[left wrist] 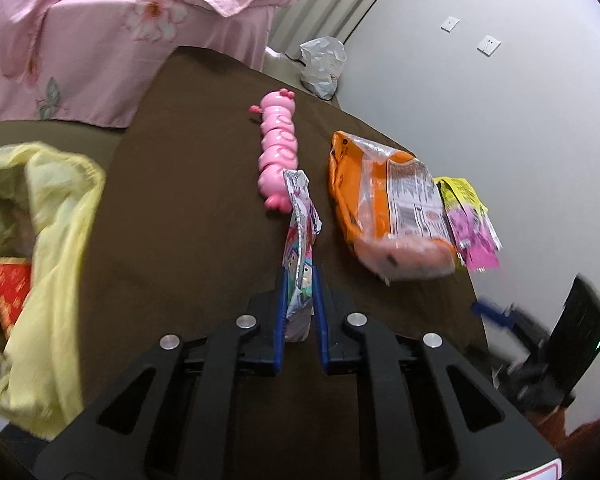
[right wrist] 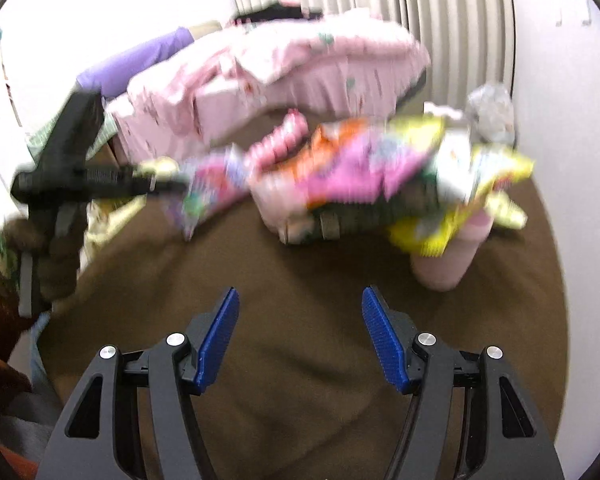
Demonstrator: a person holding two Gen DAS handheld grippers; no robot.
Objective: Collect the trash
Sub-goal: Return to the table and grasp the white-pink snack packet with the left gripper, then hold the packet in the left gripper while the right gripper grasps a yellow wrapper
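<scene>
My left gripper is shut on a colourful foil snack wrapper, which stands up between the blue pads above the brown table. A pink caterpillar toy lies just beyond it. To the right lie an orange packet and a yellow-and-pink wrapper. My right gripper is open over bare brown table, with nothing between its fingers. The blurred pile of wrappers lies ahead of it. The held wrapper shows at the left.
A yellow-green bag with a red item inside hangs open at the left. Pink bedding fills the back, a white plastic bag sits by the wall. A pink cylinder stands at the table's right.
</scene>
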